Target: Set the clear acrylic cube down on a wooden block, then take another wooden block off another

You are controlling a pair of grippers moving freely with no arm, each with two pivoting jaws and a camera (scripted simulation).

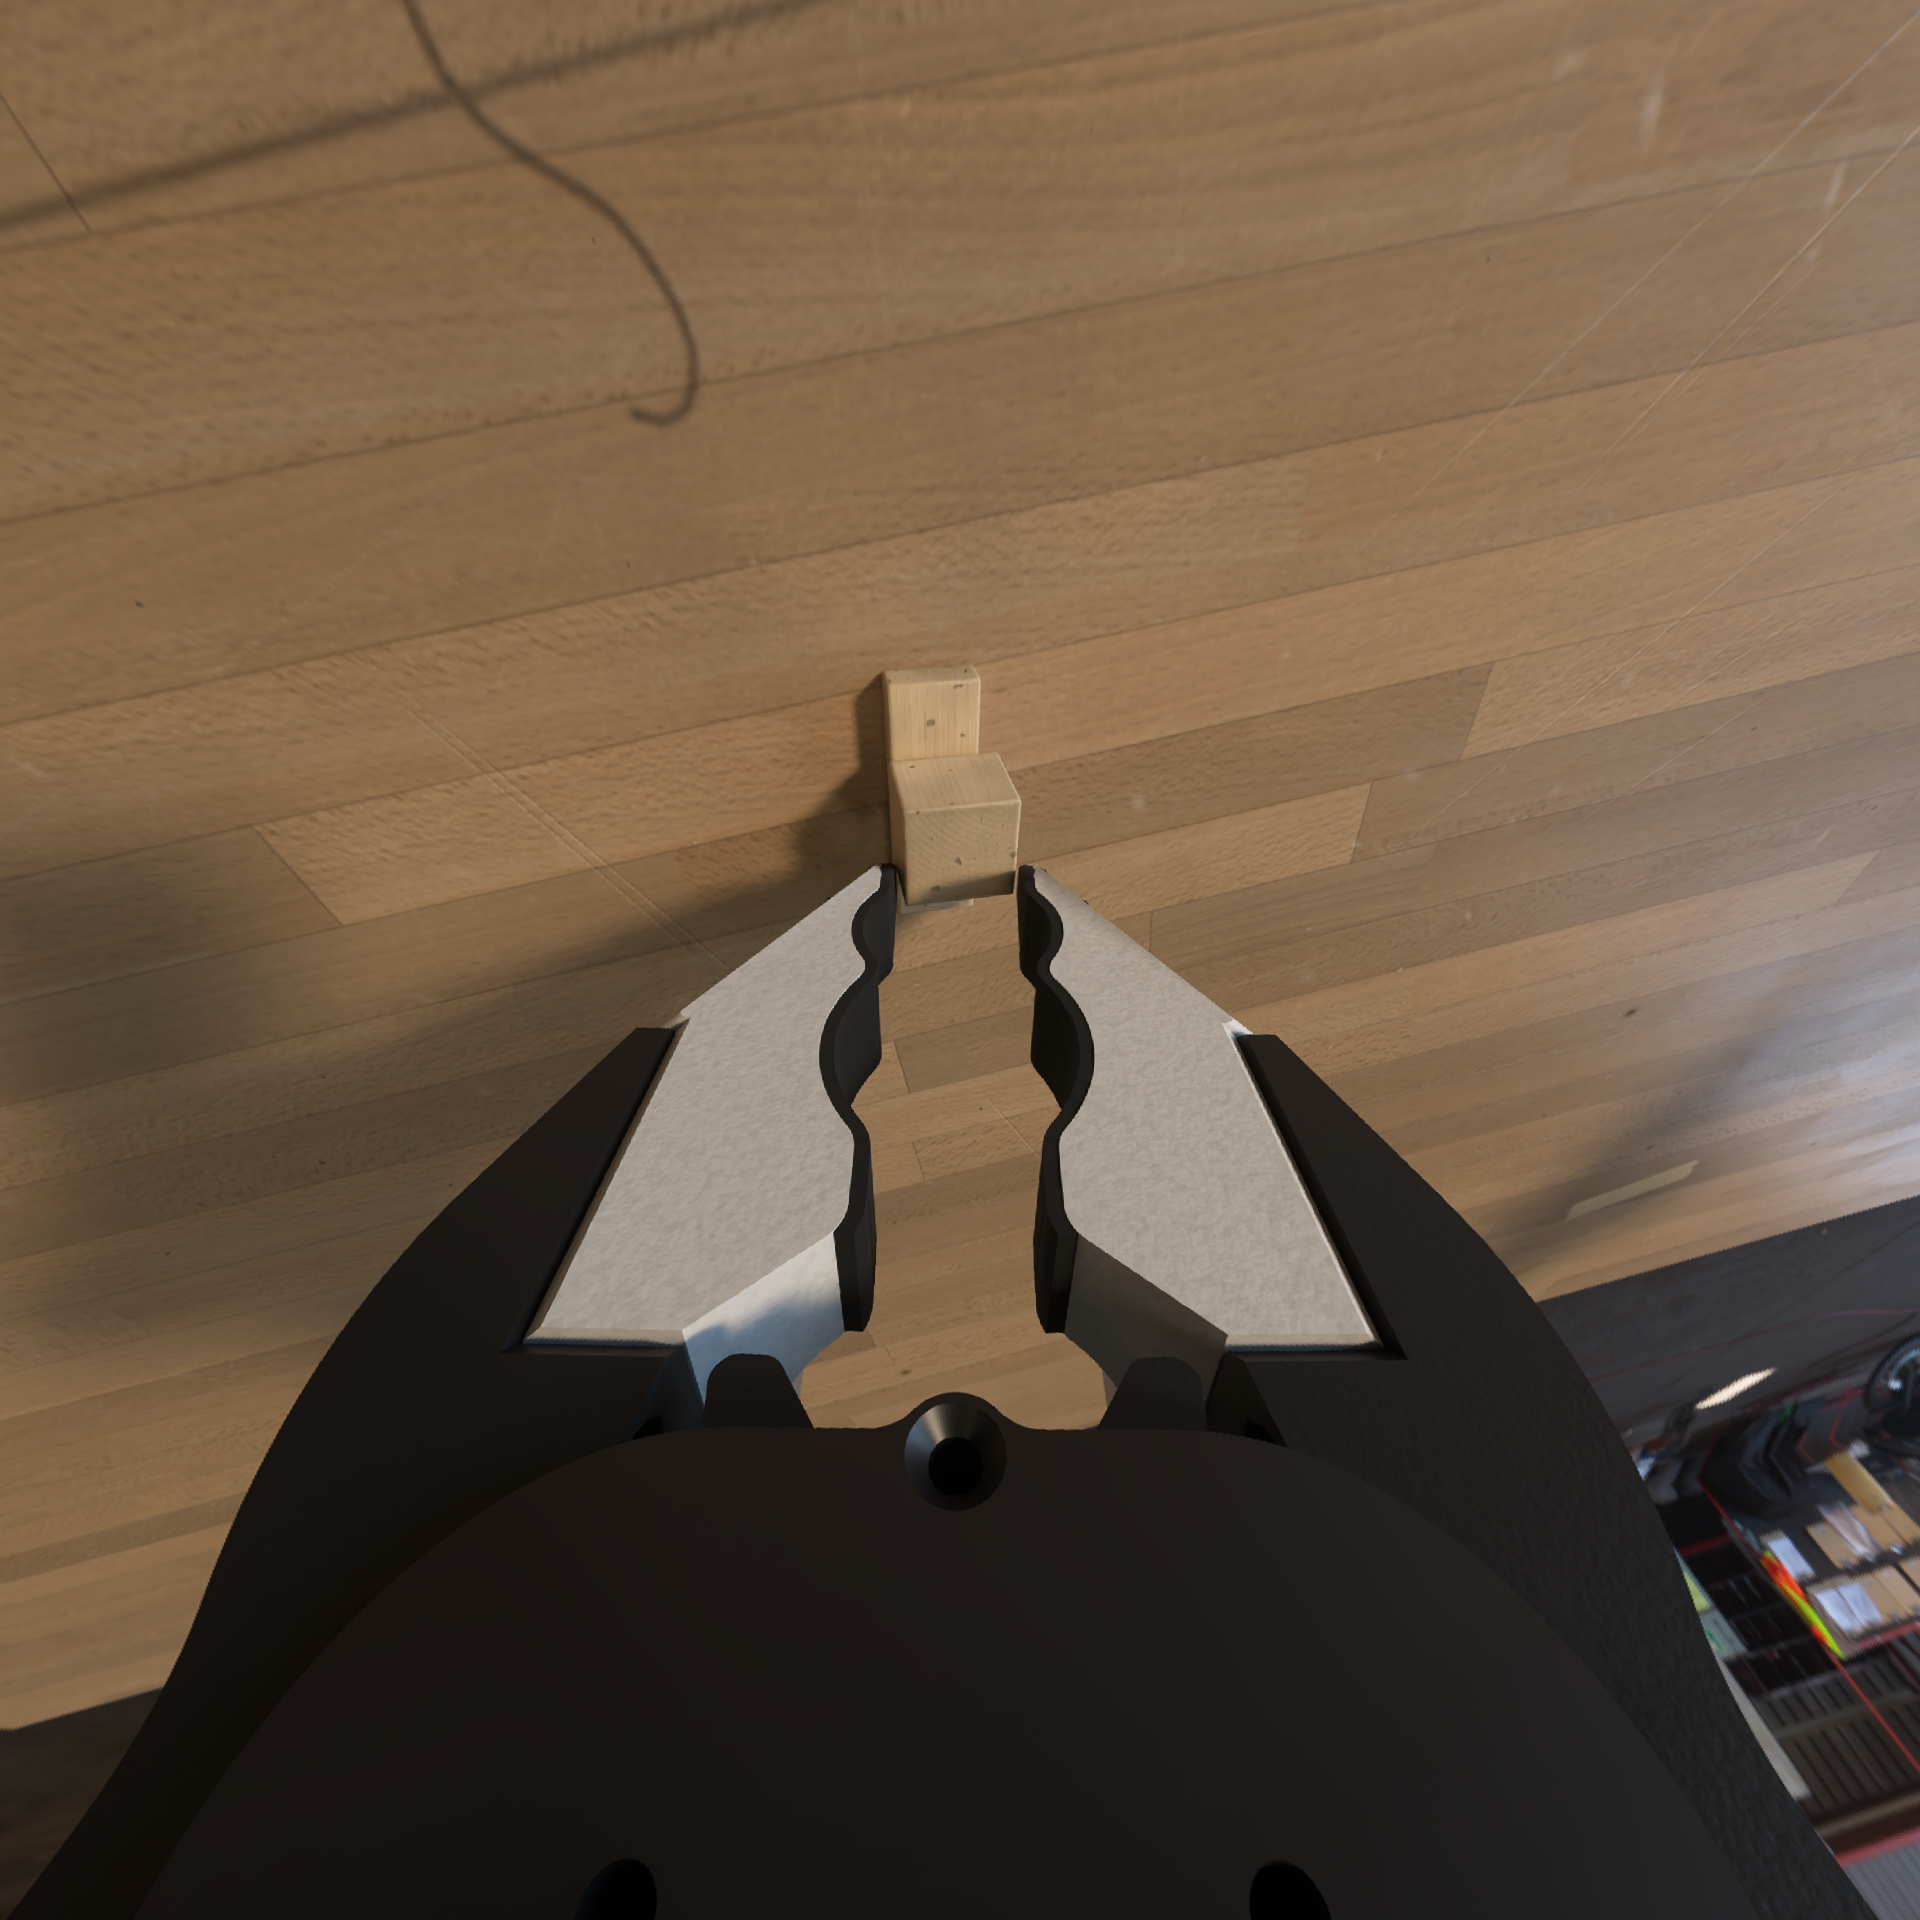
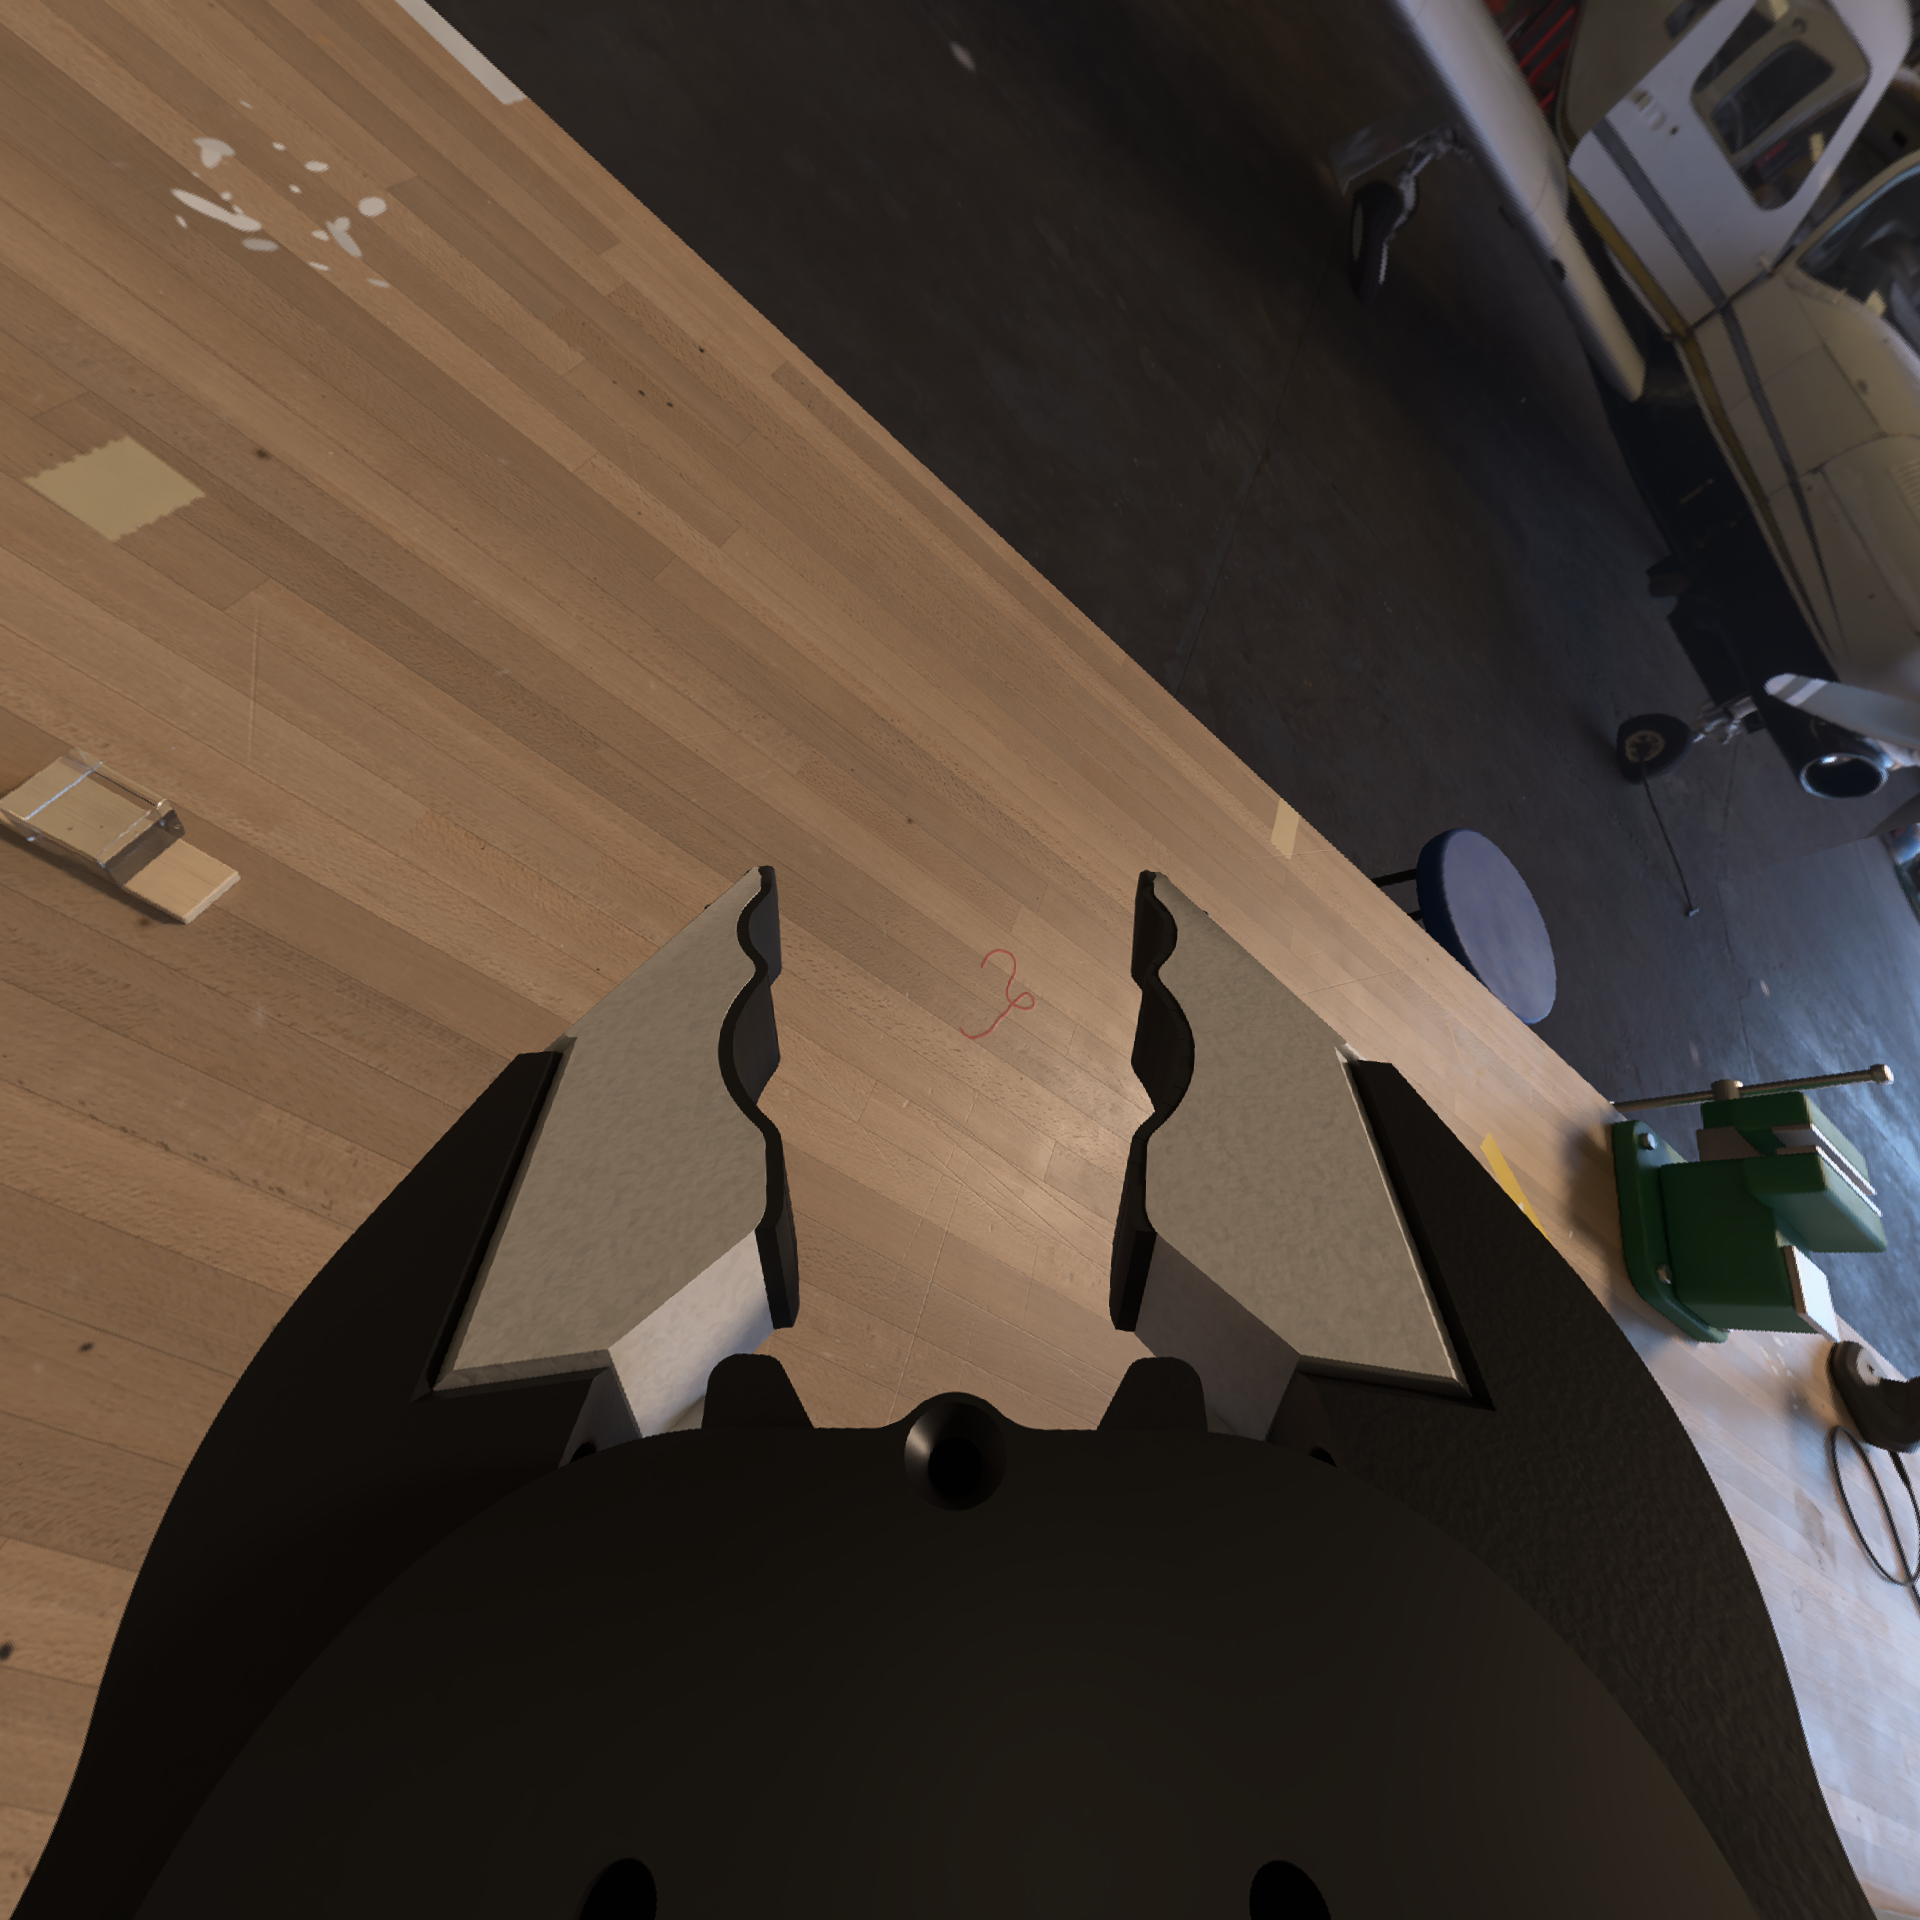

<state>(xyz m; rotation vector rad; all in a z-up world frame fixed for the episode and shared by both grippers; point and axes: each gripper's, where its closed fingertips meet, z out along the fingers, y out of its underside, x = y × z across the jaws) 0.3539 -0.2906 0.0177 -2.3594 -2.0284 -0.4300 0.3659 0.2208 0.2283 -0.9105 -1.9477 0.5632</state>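
Left gripper fingers parted above upper wooden block | right gripper fingers spread, empty | risk: off-centre closure may topple the stack.

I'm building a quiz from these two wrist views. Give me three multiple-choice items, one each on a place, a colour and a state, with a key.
1. The clear acrylic cube rests on:
A) a flat wooden block
B) a blue stool
C) a green vise

2. The bench vise at the wooden tabletop's edge is:
A) red
B) green
C) white

3. The right gripper is:
A) shut on the cube
B) shut on a block
C) open, holding nothing

Key: 1 A, the cube sits on the pale block. 2 B, its body is green. 3 C, bare tabletop shows between its fingers.
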